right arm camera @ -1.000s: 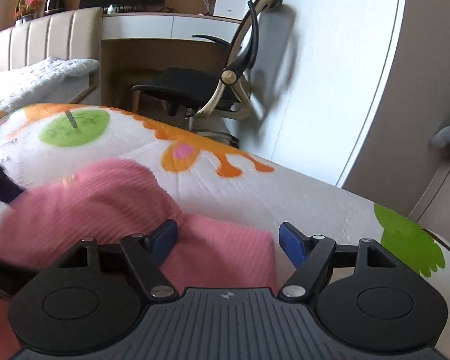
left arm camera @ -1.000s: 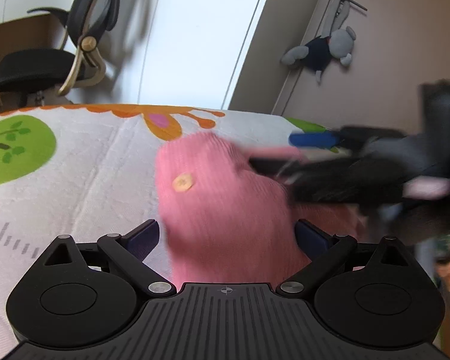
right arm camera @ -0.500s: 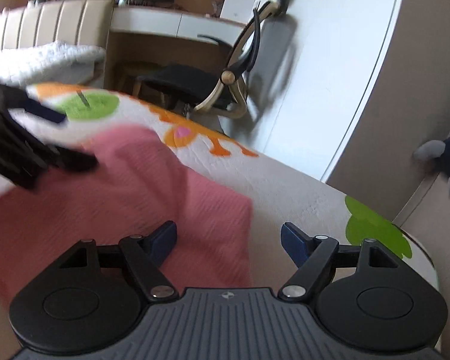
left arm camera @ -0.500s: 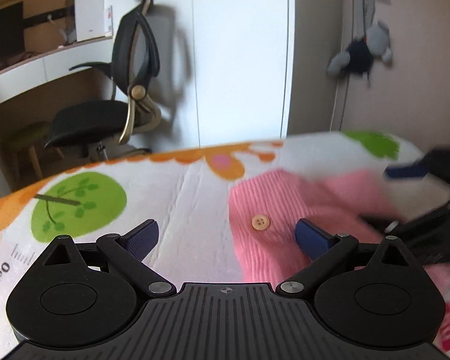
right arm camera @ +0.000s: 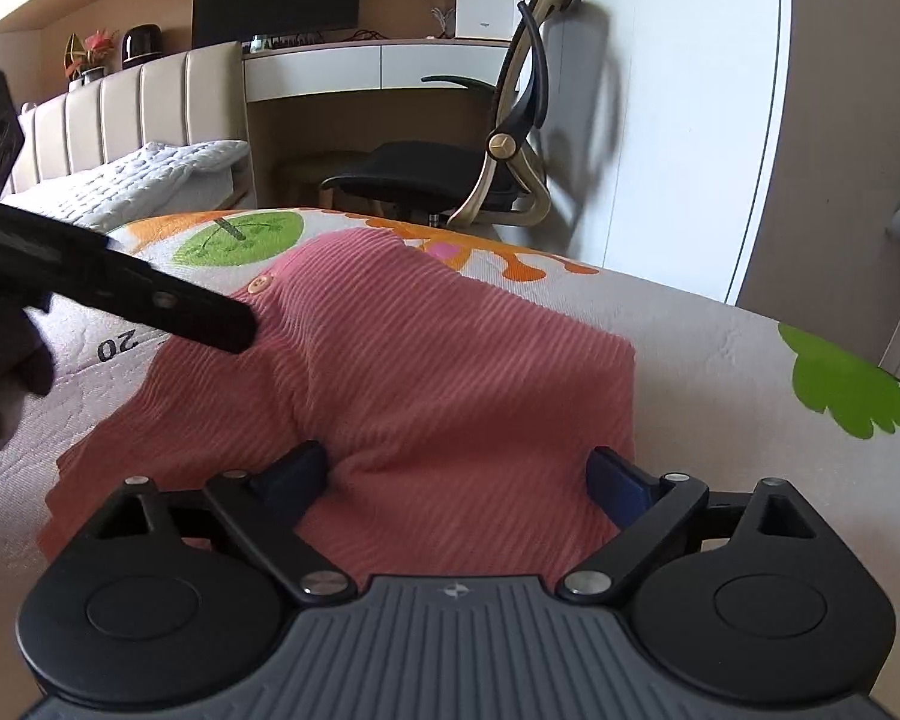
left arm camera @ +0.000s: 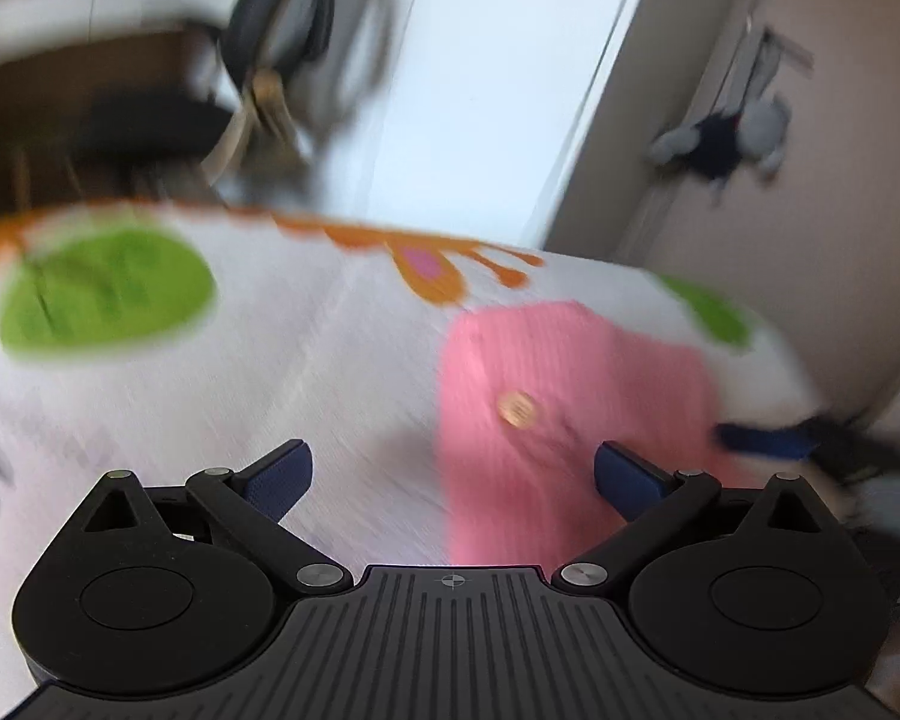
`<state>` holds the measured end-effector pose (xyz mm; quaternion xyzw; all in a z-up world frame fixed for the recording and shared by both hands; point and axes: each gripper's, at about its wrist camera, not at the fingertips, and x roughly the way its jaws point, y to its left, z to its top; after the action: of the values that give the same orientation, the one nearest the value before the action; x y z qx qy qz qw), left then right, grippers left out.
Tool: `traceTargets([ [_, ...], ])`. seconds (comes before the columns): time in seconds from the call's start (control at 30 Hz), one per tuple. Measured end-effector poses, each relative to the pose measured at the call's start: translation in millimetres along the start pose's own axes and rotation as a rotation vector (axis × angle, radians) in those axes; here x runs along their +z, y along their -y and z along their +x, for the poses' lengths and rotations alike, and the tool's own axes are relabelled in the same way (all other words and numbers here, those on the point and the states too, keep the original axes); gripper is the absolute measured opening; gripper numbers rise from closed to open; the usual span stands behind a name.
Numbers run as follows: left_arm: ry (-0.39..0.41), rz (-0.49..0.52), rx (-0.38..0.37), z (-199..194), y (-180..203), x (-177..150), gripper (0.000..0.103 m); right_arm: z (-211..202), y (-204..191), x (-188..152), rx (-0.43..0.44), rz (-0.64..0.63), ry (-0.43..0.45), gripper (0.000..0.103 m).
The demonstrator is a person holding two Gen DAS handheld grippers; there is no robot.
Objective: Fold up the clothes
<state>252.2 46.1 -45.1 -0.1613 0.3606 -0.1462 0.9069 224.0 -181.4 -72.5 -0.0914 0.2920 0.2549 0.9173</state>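
Observation:
A pink ribbed cardigan (right arm camera: 450, 372) lies folded on the printed bed cover (right arm camera: 720, 360), its tan button (right arm camera: 260, 283) near the far left corner. My right gripper (right arm camera: 456, 474) is low over its near edge; the jaws are opening, with a ridge of the knit between them. In the blurred left wrist view my left gripper (left arm camera: 453, 477) is open, straddling the left edge of the cardigan (left arm camera: 570, 372), nothing held. One of its black fingers (right arm camera: 150, 300) reaches toward the button in the right wrist view. A blue fingertip (left arm camera: 762, 441) of the right gripper shows at the cardigan's right side.
A black office chair (right arm camera: 480, 180) stands beyond the bed's far edge, by a desk (right arm camera: 378, 60) and a white wardrobe (right arm camera: 690, 120). A padded headboard (right arm camera: 150, 108) and quilted pillow (right arm camera: 138, 186) lie at the far left. A plush toy (left arm camera: 726, 144) hangs on the door.
My right gripper's jaws have widened over the cardigan's near edge. The left gripper has swung and rolled, and its finger now sits lower, close to the button.

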Motion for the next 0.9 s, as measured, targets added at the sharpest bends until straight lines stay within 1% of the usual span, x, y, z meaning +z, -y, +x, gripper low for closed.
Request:
traceTargets([
  [0.03,-0.016,-0.026,-0.036,0,-2,-2,0.102,0,0,0,-0.002,0.0,0.001,0.095],
  [0.1,-0.036,-0.019,-0.069,6,0,-6,0.101,-2,-1,-1,-0.007,-0.001,0.004,0.095],
  [0.13,-0.041,-0.007,-0.069,10,3,-9,0.096,-2,-3,-2,-0.013,-0.006,0.007,0.095],
  [0.17,-0.045,0.005,-0.067,13,6,-11,0.072,-1,-4,-1,-0.024,-0.018,0.01,0.095],
  [0.23,-0.04,0.019,-0.058,17,12,-13,0.072,0,-11,1,-0.048,-0.065,0.02,0.095],
  [0.37,0.002,-0.012,-0.063,11,9,-7,0.071,12,-30,13,-0.109,-0.23,0.061,0.095],
  [0.47,0.027,-0.005,-0.036,6,4,-3,0.071,26,-34,21,-0.124,-0.279,0.078,0.095],
  [0.57,0.033,0.033,0.013,4,2,-7,0.072,28,-24,29,-0.085,-0.192,0.051,0.095],
  [0.6,0.033,0.049,0.031,4,1,-9,0.073,25,-16,31,-0.059,-0.14,0.046,0.095],
  [0.63,0.032,0.066,0.049,3,0,-11,0.077,22,-8,33,-0.03,-0.085,0.043,0.095],
  [0.67,0.036,0.078,0.062,3,-1,-14,0.084,18,1,35,-0.001,-0.029,0.039,0.095],
  [0.7,0.04,0.089,0.074,3,-3,-17,0.087,15,9,37,0.028,0.027,0.036,0.095],
  [0.73,0.045,0.1,0.086,2,-6,-20,0.091,13,17,39,0.033,0.076,0.048,0.095],
  [0.77,0.052,0.106,0.086,2,-7,-20,0.092,12,24,42,0.032,0.124,0.064,0.095],
  [0.8,0.06,0.117,0.091,2,-6,-22,0.092,14,28,46,0.02,0.146,0.071,0.095],
  [0.87,0.069,0.153,0.12,4,0,-25,0.094,24,33,52,-0.02,0.159,0.073,0.096],
  [0.9,0.072,0.168,0.133,3,2,-26,0.094,32,31,52,-0.047,0.142,0.055,0.096],
])
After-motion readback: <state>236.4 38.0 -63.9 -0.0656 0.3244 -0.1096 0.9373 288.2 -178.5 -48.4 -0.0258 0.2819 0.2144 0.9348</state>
